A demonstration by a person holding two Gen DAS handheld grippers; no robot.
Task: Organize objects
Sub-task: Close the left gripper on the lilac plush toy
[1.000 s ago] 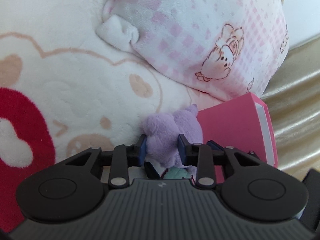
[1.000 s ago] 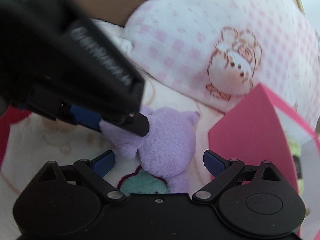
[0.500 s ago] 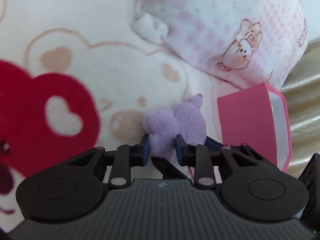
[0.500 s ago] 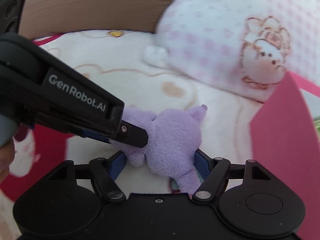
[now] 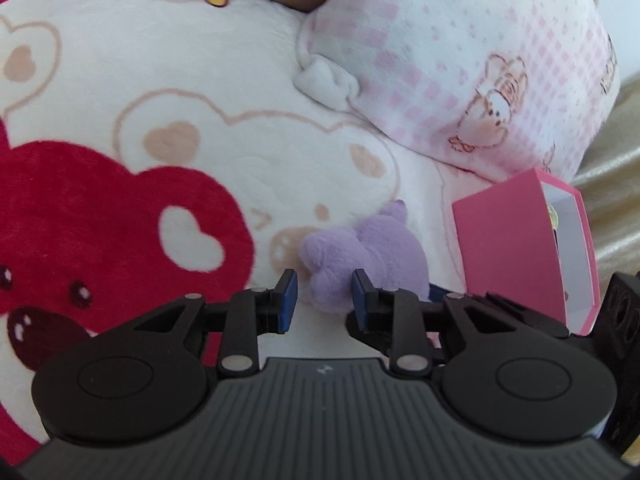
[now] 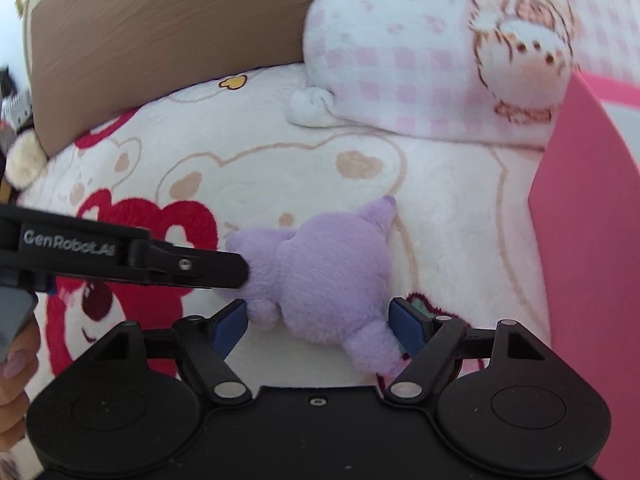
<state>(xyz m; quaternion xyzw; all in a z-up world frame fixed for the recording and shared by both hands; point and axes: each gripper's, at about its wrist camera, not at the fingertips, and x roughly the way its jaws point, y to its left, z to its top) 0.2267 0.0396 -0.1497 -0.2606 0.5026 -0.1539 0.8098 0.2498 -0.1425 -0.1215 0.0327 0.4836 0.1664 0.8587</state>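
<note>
since half a sec ago the left gripper (image 5: pixel 320 298) had let go: its blue pads, which were pinched on the fluffy lilac plush toy (image 5: pixel 362 254), stood apart w/ a gap on the left side, the right pad touching or nearly touching the fur. both views had pulled back a bit, so more of the cream fleece blanket w/ red bear print (image 5: pixel 120 208) showed.

right gripper (image 6: pixel 318 320) sat at lower centre of its view, pads wide either side of the plush toy (image 6: pixel 320 276); left pad against a small limb, right pad just beside the body. can't tell if it squeezed, but the jaws looked spread, not clamped.

left gripper's finger (image 6: pixel 188 266) came in from the left edge of the right view, tip against the toy's side.

toy lay on the blanket, centre frame in both views. pink open-topped cardboard box (image 5: pixel 512 248) stood just right of it, near but apart. pink-and-white checked plush pillow w/ cartoon print (image 5: pixel 460 60) filled the upper right, behind toy and box. brown cushion (image 6: pixel 168 40) sat upper left in the right view.
</note>
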